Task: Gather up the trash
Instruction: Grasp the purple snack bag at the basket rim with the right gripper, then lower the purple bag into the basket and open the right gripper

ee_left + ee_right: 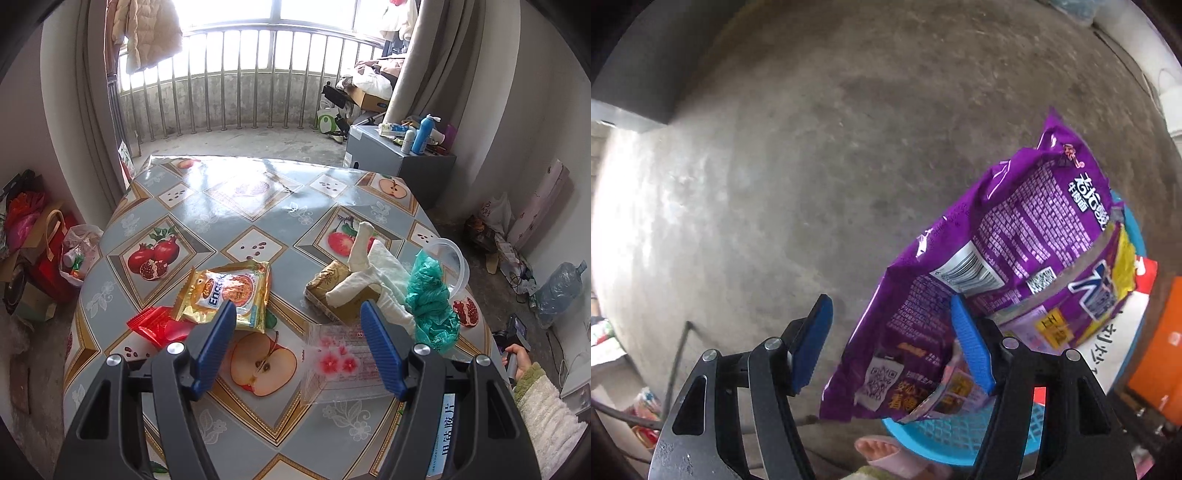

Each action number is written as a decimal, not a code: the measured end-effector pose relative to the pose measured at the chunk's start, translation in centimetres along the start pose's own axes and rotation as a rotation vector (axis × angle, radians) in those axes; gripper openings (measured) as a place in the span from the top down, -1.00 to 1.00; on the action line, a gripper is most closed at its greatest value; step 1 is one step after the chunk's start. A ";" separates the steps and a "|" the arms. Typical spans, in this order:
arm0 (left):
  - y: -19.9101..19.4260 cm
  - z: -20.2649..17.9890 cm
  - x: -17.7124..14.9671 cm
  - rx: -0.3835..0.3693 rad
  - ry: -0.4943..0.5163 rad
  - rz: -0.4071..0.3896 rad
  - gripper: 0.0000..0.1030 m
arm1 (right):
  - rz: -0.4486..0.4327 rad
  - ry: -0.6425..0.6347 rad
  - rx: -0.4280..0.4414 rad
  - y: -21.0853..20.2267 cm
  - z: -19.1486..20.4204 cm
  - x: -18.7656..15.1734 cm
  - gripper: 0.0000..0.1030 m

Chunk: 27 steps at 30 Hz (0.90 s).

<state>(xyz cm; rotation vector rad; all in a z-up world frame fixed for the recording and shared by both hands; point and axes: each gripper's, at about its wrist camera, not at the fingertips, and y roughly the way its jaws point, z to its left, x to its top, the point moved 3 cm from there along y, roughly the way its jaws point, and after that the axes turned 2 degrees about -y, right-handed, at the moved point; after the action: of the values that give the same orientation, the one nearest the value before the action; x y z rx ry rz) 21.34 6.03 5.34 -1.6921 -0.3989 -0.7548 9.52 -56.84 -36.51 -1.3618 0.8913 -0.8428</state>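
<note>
The left gripper [297,317] hangs over the near part of a table [229,206] covered in a fruit-print cloth, its blue fingers [216,339] spread wide with nothing between them. Below and ahead of it lies the trash: a yellow snack bag [231,291] to the left, overlapping a red wrapper [159,326] at its near left corner, and a clear wrapper [340,365] with pink flowers directly under the right finger. Farther right sits a gold packet [327,286] with crumpled white tissue [373,269] draped over it, a green plastic bag [432,295] just beside the tissue, and a clear tub [456,262] behind the bag. A blue-and-white box [443,435] shows between the right finger's links at the table's near edge. At the far right a hand [517,362] in a pale fuzzy sleeve [543,406] grips a handle (presumably the other gripper's).

The right gripper [890,325] points down at a concrete floor [812,166], released, its jaws standing apart. A purple noodle bag [997,266] lies against the outer side of its right finger, not pinched; whether it touches the pad I cannot tell. The bag leans over a blue basket [945,439] at the lower right, its upper end jutting past the rim. More printed packaging lies in the basket beneath it. A foot in a pink slipper [882,450] stands just beside the basket's near rim.
</note>
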 end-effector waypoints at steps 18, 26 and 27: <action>0.0 0.5 -0.6 -0.018 -0.020 0.002 -0.31 | -0.191 0.089 0.580 -4.8 -8.4 -8.6 0.97; -0.1 -0.1 -0.6 -0.029 -0.006 0.003 -0.31 | -0.103 0.104 0.517 -0.1 -10.7 -10.8 0.98; -0.1 -0.1 -0.7 -0.031 -0.004 0.003 -0.31 | -0.078 0.125 0.531 0.6 -10.7 -10.6 0.98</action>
<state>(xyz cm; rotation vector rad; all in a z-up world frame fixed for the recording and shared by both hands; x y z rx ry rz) 20.71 6.02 5.01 -1.7231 -0.3890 -0.7597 -4.77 -51.96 -36.75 -0.8902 0.6466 -1.1390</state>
